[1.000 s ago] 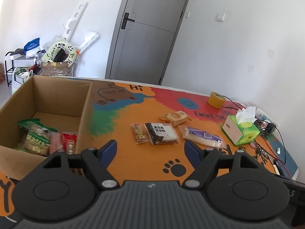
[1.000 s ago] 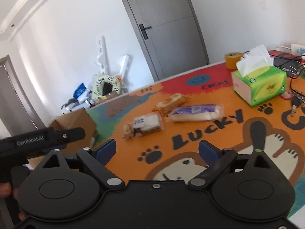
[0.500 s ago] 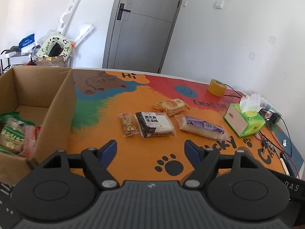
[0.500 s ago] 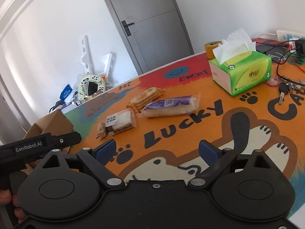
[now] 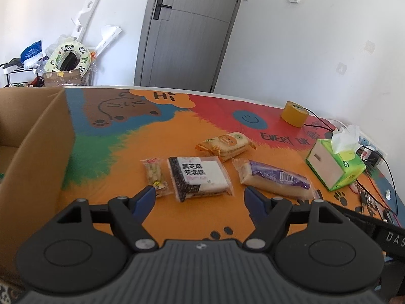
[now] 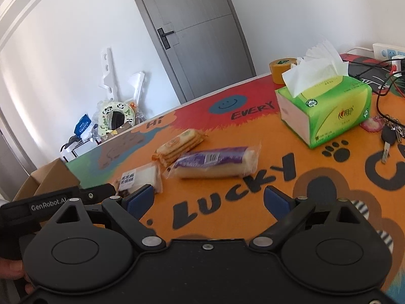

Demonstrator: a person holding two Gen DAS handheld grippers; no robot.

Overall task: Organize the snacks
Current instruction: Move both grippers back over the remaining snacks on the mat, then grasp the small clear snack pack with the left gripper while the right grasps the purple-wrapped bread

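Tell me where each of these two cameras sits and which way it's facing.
Left wrist: on the left hand-held gripper, open, looking down at the black sesame cake pack beside the cardboard box.
Right wrist: on the right hand-held gripper, open, facing the purple bread pack and tissue box; a hand shows lower left.
Shared: cracker pack, tape roll.

Your table [image 5: 106,197], w/ cartoon-print cover, carries four snack packs. Ref the black-label pack [image 5: 198,177]: small pack [image 5: 155,173] just left, cracker pack [image 5: 225,145] behind, purple-wrapped cake [image 5: 274,178] right, cardboard box [image 5: 35,162] far left, tissue box [image 5: 334,167] and tape roll [image 5: 295,113] far right.
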